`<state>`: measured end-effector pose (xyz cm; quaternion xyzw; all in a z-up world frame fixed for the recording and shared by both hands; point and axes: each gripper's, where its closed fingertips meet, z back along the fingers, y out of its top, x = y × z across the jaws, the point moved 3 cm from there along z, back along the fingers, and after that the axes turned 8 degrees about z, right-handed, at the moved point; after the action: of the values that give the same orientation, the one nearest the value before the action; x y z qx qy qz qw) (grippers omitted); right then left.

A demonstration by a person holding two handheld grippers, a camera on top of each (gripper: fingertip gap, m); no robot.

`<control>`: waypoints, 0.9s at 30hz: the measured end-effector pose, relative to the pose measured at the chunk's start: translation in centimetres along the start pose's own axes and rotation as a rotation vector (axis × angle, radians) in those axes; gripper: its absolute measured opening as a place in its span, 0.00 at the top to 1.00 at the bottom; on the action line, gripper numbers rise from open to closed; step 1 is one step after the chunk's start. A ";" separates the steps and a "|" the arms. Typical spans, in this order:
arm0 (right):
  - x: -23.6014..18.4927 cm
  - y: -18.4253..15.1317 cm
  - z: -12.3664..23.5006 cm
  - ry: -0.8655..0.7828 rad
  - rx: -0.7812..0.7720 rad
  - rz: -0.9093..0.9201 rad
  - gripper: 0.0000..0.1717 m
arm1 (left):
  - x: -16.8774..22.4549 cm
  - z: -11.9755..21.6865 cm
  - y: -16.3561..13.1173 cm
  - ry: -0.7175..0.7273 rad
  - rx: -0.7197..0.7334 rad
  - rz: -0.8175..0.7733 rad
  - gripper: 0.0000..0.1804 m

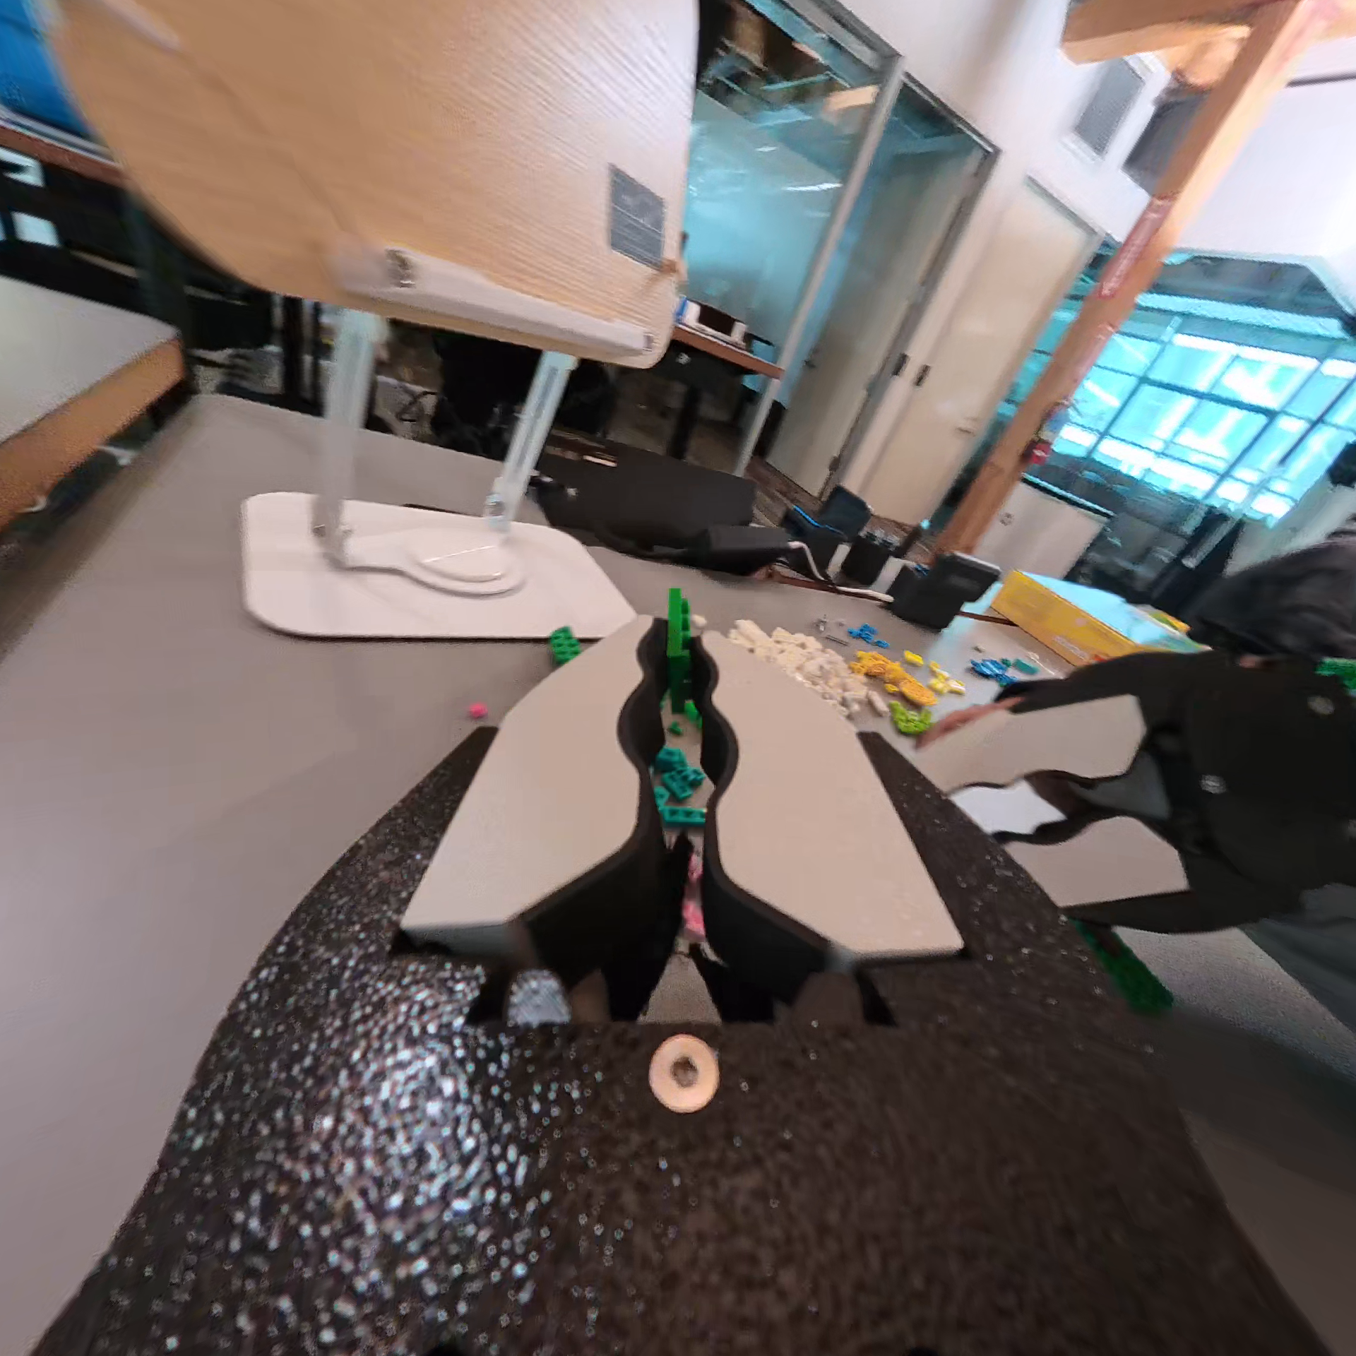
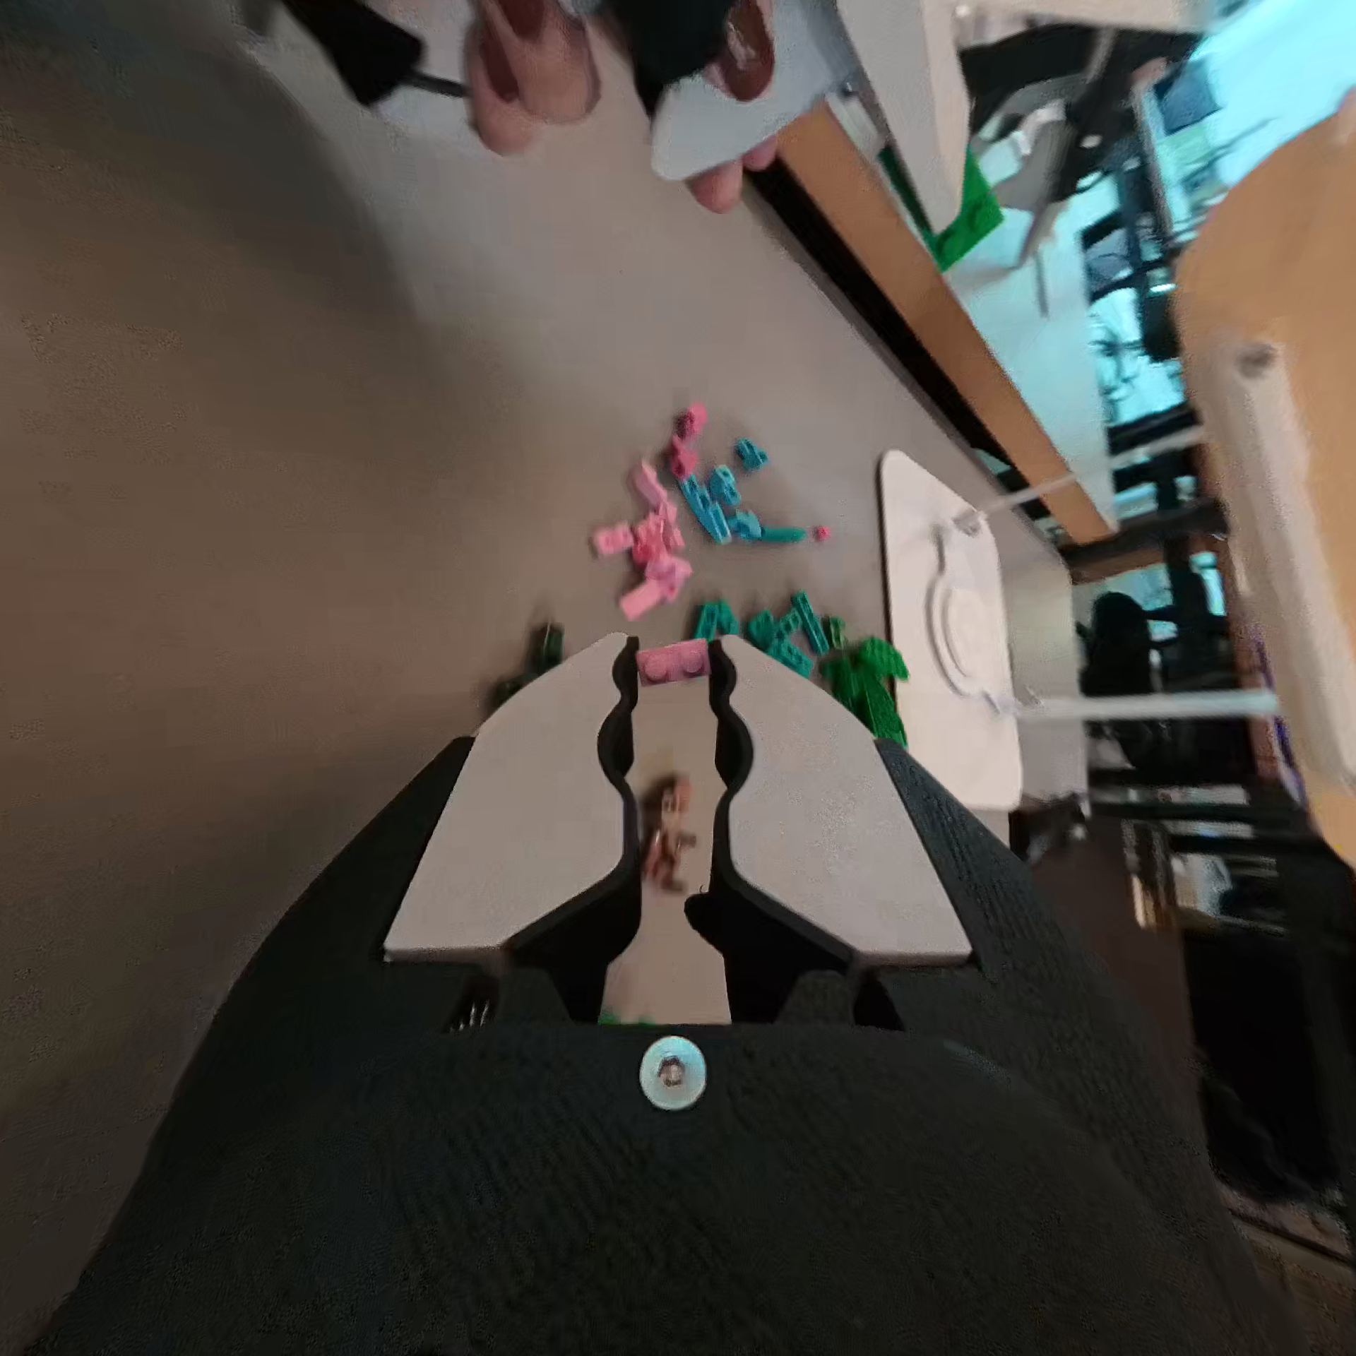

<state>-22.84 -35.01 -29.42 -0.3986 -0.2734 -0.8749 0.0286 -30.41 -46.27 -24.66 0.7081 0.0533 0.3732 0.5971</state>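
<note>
Pink brick (image 2: pixel 673 662), two studs, sits clamped crosswise at the tips of my right claw (image 2: pixel 673 664), both pads pressing its ends, above the grey worktop (image 2: pixel 293 514). Just beyond it lie a pink pile (image 2: pixel 649 543) and teal pieces (image 2: pixel 778 631); the white stand base (image 2: pixel 954 660) is off to its right. Left claw (image 1: pixel 679 646) is nearly closed on an upright green brick stack (image 1: pixel 679 653), white stand base (image 1: pixel 411 580) to its left, white pile (image 1: pixel 800 660) to its right.
</note>
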 end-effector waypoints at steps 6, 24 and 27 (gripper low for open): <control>0.6 -0.3 -7.9 0.134 -0.144 0.087 0.90 | -1.2 2.9 -2.0 0.060 -0.071 -0.020 0.97; 4.6 -4.1 9.1 -0.514 0.182 -0.378 0.81 | 1.9 -2.7 -2.6 -0.101 -0.241 -0.150 0.97; 3.6 -7.5 12.9 -0.783 0.188 -0.402 0.90 | 1.7 -7.2 -1.6 -0.062 -0.207 -0.255 0.97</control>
<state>-18.45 -21.61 -23.40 -0.6343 -0.4138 -0.6177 -0.2117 -32.91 -39.13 -25.21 0.6416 0.0855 0.2760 0.7105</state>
